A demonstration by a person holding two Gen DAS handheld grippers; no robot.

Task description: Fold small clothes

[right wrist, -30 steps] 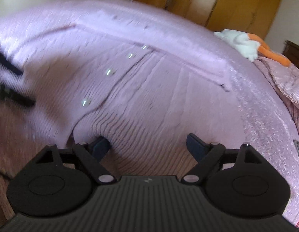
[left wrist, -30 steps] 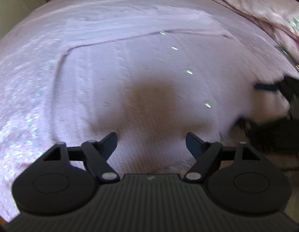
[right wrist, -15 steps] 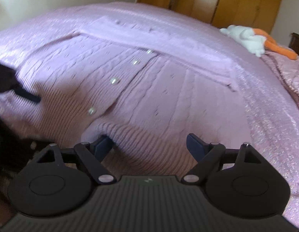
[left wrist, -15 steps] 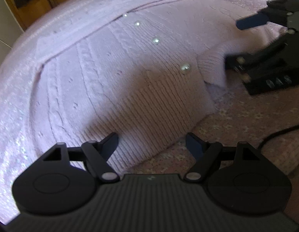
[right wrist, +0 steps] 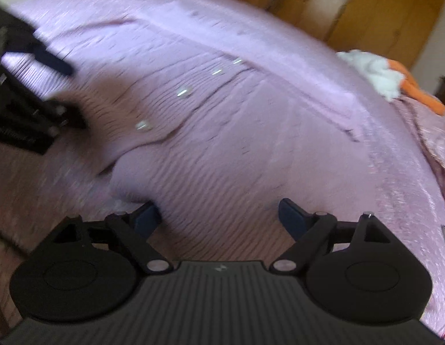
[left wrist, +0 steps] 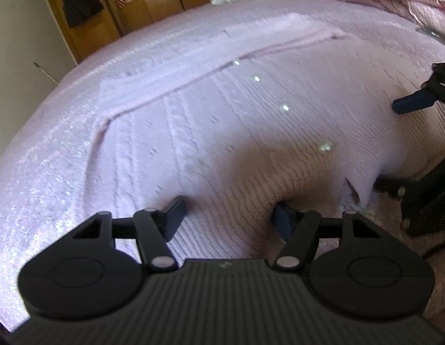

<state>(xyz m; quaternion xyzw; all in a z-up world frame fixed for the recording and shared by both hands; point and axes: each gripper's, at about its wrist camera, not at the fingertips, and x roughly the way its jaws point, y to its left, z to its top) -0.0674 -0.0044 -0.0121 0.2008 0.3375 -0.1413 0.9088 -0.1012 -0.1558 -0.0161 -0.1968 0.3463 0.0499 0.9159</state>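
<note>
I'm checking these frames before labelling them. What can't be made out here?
- Left wrist view: whether the left gripper has already pinched the cardigan hem; its jaws have just been closing, fabric bunches over one pad.
- Right wrist view: motion blur smears the buttons.
- Both views: the cardigan's sleeves aren't distinguishable.

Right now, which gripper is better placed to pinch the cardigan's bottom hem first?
Probably the left gripper: its jaws have just been closing, and the lilac cardigan hem already bunches between its fingers. The right gripper straddles the hem too, but stands wide open.
</note>
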